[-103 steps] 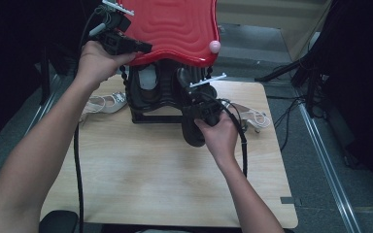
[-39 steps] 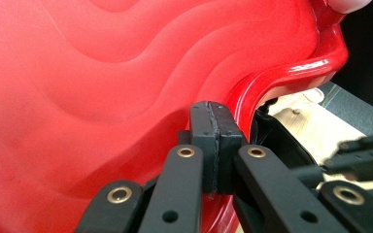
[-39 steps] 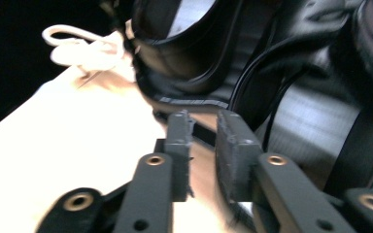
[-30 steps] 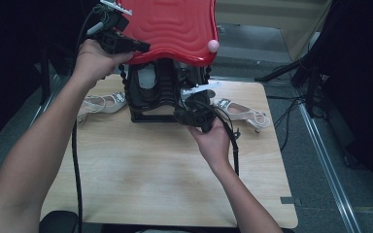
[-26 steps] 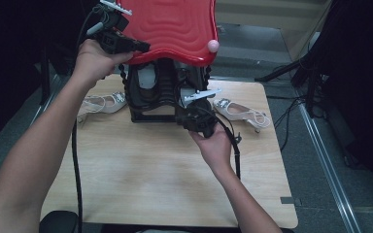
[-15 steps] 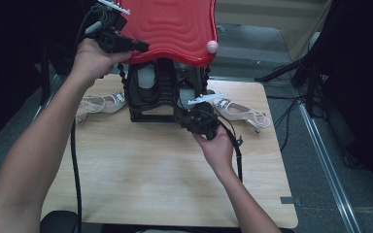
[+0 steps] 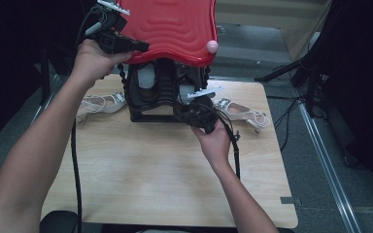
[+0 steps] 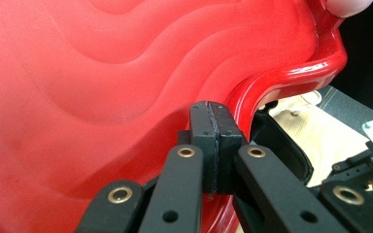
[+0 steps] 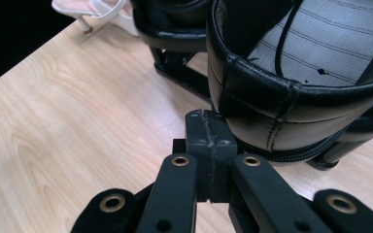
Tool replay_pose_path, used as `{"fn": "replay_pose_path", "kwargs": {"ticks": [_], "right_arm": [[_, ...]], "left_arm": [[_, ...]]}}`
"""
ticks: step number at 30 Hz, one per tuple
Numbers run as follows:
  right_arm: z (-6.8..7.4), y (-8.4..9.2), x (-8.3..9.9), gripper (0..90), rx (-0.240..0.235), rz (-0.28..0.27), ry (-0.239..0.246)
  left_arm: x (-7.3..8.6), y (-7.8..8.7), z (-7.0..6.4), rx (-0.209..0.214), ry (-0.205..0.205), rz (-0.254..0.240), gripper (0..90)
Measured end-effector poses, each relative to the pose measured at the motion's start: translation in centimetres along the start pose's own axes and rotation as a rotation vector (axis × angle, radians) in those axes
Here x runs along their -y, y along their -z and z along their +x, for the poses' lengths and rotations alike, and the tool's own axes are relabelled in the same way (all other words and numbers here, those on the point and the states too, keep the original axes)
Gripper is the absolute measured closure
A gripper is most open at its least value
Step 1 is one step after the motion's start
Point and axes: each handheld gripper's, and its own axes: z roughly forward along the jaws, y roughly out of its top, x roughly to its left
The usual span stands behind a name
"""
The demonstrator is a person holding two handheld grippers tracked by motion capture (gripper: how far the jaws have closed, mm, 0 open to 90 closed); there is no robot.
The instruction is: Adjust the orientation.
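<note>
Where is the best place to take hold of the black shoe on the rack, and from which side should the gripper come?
Probably the stitched top rim of the black shoe, approached from the table's front edge. The rim is thin and stands free above the rack, so one jaw could slip inside. The right gripper is shut beside it.

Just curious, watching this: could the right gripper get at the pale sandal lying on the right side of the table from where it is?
Probably yes. The right gripper sits low by the black stand, and the pale sandal lies just beside it on bare table, nothing between them. Its jaws are shut, so they would have to open first.
</note>
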Motion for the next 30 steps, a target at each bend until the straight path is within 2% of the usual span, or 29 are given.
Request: {"fn": "replay_pose_path", "kwargs": {"ticks": [4, 11, 14, 17, 21, 24, 28, 30], "right_arm": [[-0.4, -0.3, -0.6, 90.0, -0.013, -0.016, -0.030], [-0.9, -1.0, -1.8, 90.0, -0.006, -0.037, -0.038], [-1.0, -1.3, -2.3, 90.0, 0.008, -0.050, -0.026], [-1.2, -1.6, -2.8, 90.0, 0.021, -0.059, -0.022], [-1.4, -1.8, -3.1, 90.0, 0.026, -0.068, -0.015], [-1.6, -1.9, -3.3, 90.0, 0.062, -0.077, 0.009], [-2.1, -2.2, -3.4, 90.0, 0.096, -0.046, 0.008], [-2.4, -2.5, -3.2, 90.0, 0.096, -0.027, 0.010]], "left_arm": [[0.0, 0.0, 0.0, 0.000, 0.004, -0.002, 90.0], [0.1, 0.0, 0.0, -0.002, 0.006, -0.007, 90.0], [0.1, -0.1, -0.1, -0.003, 0.013, -0.013, 90.0], [0.1, -0.1, -0.1, -0.003, 0.041, -0.016, 90.0], [0.2, -0.1, -0.1, -0.002, 0.040, -0.023, 90.0], [0.2, -0.1, -0.1, -0.003, 0.043, -0.024, 90.0], [0.2, -0.1, -0.2, -0.003, 0.049, -0.022, 90.0], [0.2, -0.1, -0.2, -0.004, 0.049, -0.022, 90.0]]}}
